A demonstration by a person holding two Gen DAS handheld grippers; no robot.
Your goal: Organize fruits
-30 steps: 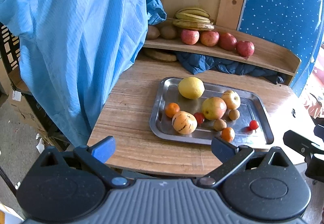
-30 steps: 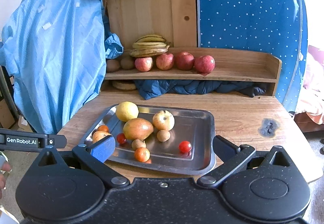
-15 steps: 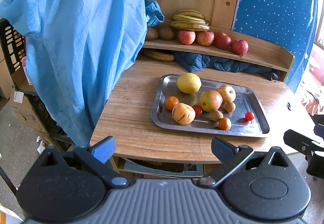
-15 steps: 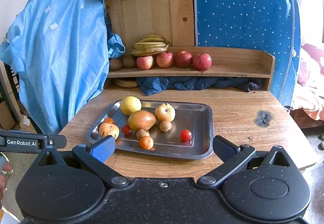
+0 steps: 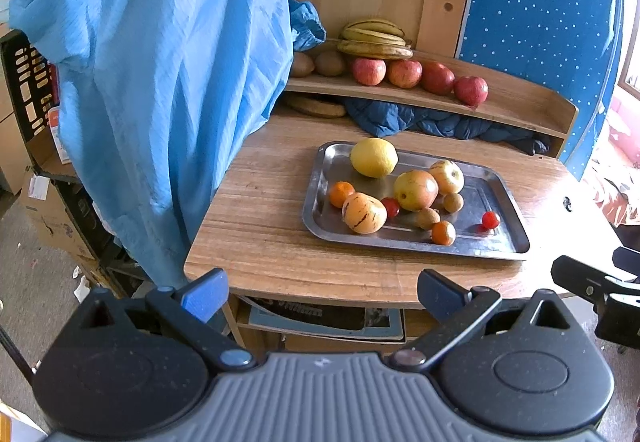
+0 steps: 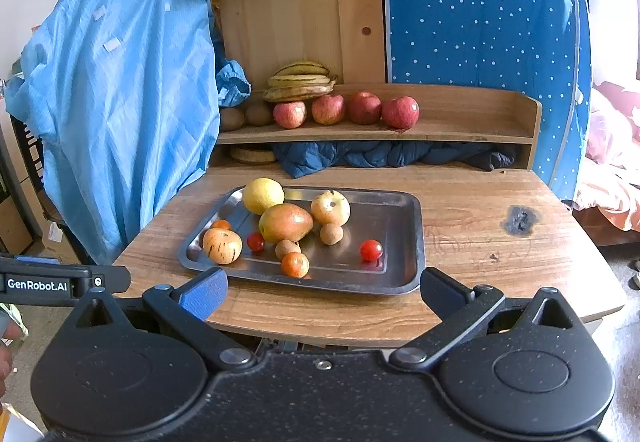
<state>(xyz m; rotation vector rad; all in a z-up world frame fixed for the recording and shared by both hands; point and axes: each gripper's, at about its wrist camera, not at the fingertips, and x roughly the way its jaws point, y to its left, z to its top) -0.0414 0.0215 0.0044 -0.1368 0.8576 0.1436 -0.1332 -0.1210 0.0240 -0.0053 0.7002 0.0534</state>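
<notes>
The fruits lie in two groups; on the steel tray [image 6: 404, 242], centre of the right wrist view, sit a lemon [image 6: 263, 195], a mango [image 6: 285, 222], a pale apple [image 6: 330, 207], a striped orange-yellow fruit [image 6: 222, 245], two small oranges [image 6: 295, 265], two cherry tomatoes [image 6: 371, 250] and two small brown fruits [image 6: 331, 233], mixed by kind and partly touching; on the wooden shelf [image 6: 472, 122] above, a row of four red apples [image 6: 364, 108] runs rightward from a banana bunch [image 6: 301, 82] and two kiwis [image 6: 245, 116], with bare shelf to the right of the last apple.

Whether the sorting is early or late cannot be settled, since tray fruit may be bound for the shelf or meant to stay; so only how to pick well can be judged.

The left gripper [image 5: 322, 292] and the right gripper [image 6: 323, 292] both hang at the lower edge of their frames, short of the table [image 6: 480, 226], fingers spread wide and holding nothing.

Any pick would go best on a fruit standing free, such as the lone tomato at the tray's right, approached from above with the fingers straddling it; round fruit may roll on the slick steel, so close gently and centred; soft tomatoes likely bruise under a hard squeeze; the mango and the lemon would need the full spread.
</notes>
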